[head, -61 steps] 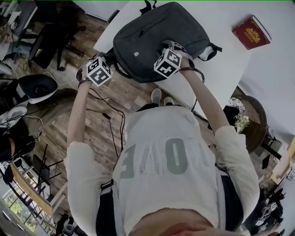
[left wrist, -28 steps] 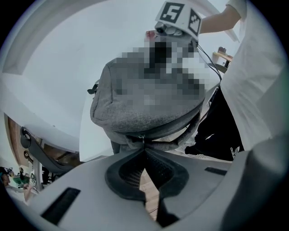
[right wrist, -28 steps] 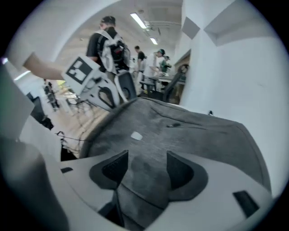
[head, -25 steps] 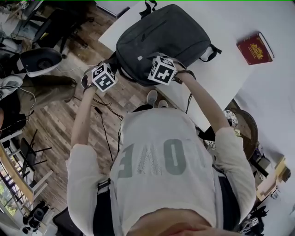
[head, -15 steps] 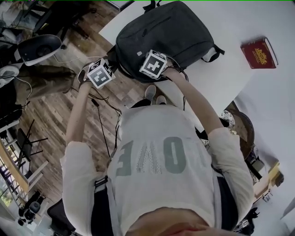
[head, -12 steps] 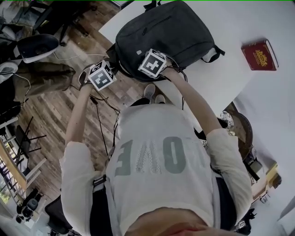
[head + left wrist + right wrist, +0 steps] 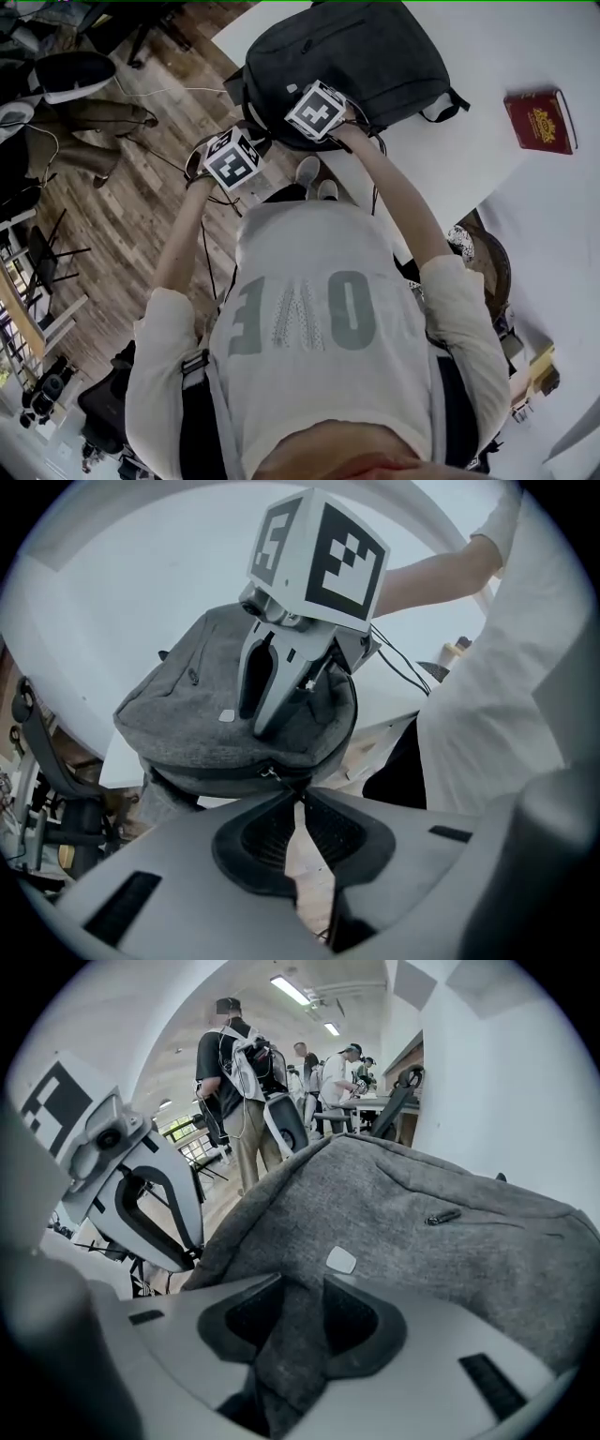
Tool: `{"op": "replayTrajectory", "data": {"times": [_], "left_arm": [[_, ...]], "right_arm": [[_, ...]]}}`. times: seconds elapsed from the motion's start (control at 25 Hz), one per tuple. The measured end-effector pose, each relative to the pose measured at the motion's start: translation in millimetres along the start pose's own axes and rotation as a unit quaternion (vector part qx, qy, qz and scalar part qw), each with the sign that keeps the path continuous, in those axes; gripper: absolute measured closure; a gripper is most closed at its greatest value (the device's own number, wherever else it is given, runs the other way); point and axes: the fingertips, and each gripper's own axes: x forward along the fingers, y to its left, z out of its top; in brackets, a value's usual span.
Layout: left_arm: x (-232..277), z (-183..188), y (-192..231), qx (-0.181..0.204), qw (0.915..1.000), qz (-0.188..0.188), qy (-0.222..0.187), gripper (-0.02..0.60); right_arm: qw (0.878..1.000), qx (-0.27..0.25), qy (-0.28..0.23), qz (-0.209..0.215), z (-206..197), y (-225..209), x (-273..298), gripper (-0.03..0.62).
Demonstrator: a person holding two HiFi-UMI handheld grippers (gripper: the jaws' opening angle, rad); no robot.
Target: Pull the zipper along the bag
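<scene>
The right gripper (image 7: 302, 1326) has just been closing and now pinches a fold of the grey bag (image 7: 361, 52), which lies at the table (image 7: 469, 141) edge. The left gripper (image 7: 298, 803), clamped tight on the zipper pull (image 7: 271, 776), has drawn nearer its partner. The zip is probably travelling against a braced bag.

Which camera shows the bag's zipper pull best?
The left gripper view: the zipper pull sits on the bag seam, right at the tips of the left gripper, whose shut jaws seem to pinch its tab. The head view hides it beneath that gripper; the right gripper view shows only the bag's grey fabric.
</scene>
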Motion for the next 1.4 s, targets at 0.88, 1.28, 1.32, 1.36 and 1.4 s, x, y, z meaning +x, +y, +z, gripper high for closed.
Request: {"op": "replayTrajectory", "data": {"times": [0.88,1.28,1.32,1.36,1.4], "left_arm": [[7.9,-17.8,-18.0,-0.043,0.9971,-0.053,-0.035,0.554],[20.5,-13.4,2.7,-0.190,0.9719,0.074,-0.118,0.555],[20.3,-13.7,1.7,-0.210,0.9658,0.074,-0.134,0.555],[20.1,-14.2,1.7,-0.225,0.9598,0.078,-0.149,0.554],[20.0,-14.7,2.5,-0.235,0.9548,0.085,-0.161,0.554]], "right_arm": [[1.000,-0.006,-0.007,-0.014,4.1,1.9,-0.2,0.445],[1.000,-0.015,-0.017,-0.022,2.0,-0.1,-0.2,0.445],[0.999,-0.016,-0.018,-0.021,2.9,0.5,-0.3,0.445],[0.999,-0.018,-0.020,-0.021,4.0,1.1,-0.3,0.445],[0.999,-0.018,-0.021,-0.021,4.8,1.3,-0.2,0.445]]}}
